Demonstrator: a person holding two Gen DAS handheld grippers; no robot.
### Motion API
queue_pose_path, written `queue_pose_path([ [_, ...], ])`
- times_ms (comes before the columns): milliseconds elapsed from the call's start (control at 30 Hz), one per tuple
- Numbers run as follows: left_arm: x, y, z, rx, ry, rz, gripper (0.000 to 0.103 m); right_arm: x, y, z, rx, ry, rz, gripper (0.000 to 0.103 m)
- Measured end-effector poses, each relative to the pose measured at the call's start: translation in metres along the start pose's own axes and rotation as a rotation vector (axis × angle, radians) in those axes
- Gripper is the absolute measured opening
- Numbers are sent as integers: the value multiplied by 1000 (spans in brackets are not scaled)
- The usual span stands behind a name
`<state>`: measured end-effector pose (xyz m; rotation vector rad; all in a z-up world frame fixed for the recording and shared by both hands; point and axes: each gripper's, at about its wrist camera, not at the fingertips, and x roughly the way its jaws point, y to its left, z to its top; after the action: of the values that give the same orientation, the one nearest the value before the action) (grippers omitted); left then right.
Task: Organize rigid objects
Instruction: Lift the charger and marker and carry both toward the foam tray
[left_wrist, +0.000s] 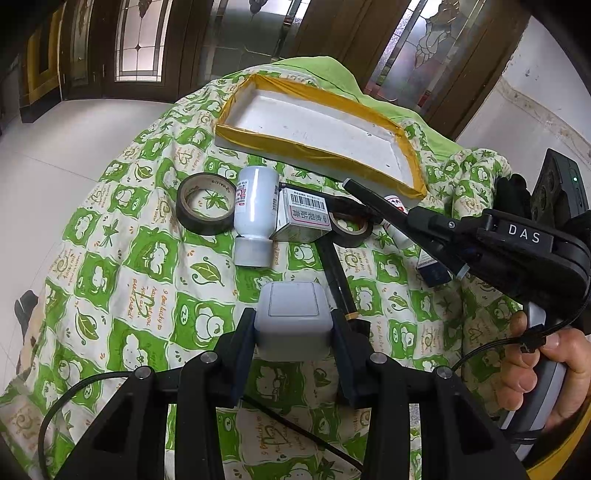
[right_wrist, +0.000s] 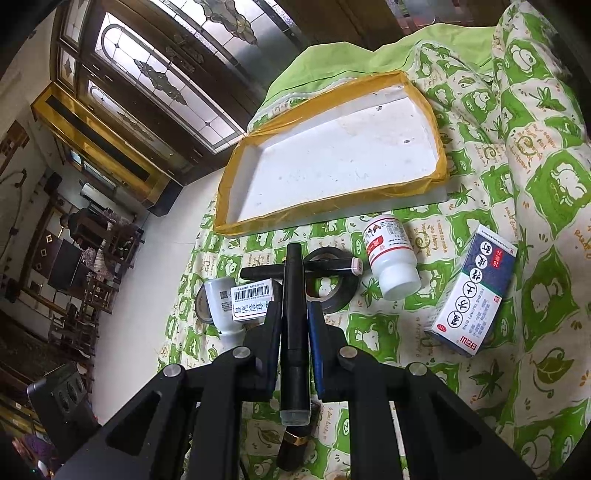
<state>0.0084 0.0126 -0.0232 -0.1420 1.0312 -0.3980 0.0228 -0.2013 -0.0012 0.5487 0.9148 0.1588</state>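
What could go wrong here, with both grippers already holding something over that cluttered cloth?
The right gripper pinches a long black pen near its back end, so it might swivel or slip. The left gripper holds a smooth grey box by its sides; it could slide out. The tray sits on rumpled cloth, so things dropped in may tip it.

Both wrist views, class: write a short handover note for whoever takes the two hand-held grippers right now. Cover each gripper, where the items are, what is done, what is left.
Left hand-held gripper: shut on a grey square block.
Right hand-held gripper: shut on a black pen, above the clutter.
White tray with yellow taped rim: nothing in it yet.
On the green patterned cloth: two tape rolls, a white bottle, a small barcoded box, a red-labelled bottle, a blue and white box, another black pen.
Done: two items gripped, none in the tray.
Left: presumably tray both, then the rest.
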Motion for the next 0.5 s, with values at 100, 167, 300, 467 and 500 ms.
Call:
queue_pose_path([
  [100, 0, 0, 0, -1, 0, 0, 42, -1, 0, 0, 0, 0, 0, 14],
  [167, 0, 0, 0, -1, 0, -1, 42, -1, 0, 0, 1, -1, 1, 14],
  [300, -2, 1, 4, -9, -3, -12, 42, -3, 1, 1, 0, -6, 5, 14],
  [467, -6, 2, 11, -24, -7, -30, 42, -7, 3, 5, 6, -15, 14, 14],
  [500, -8, 3, 13, -25, -11, -32, 42, -8, 3, 6, 8, -17, 19, 14],
])
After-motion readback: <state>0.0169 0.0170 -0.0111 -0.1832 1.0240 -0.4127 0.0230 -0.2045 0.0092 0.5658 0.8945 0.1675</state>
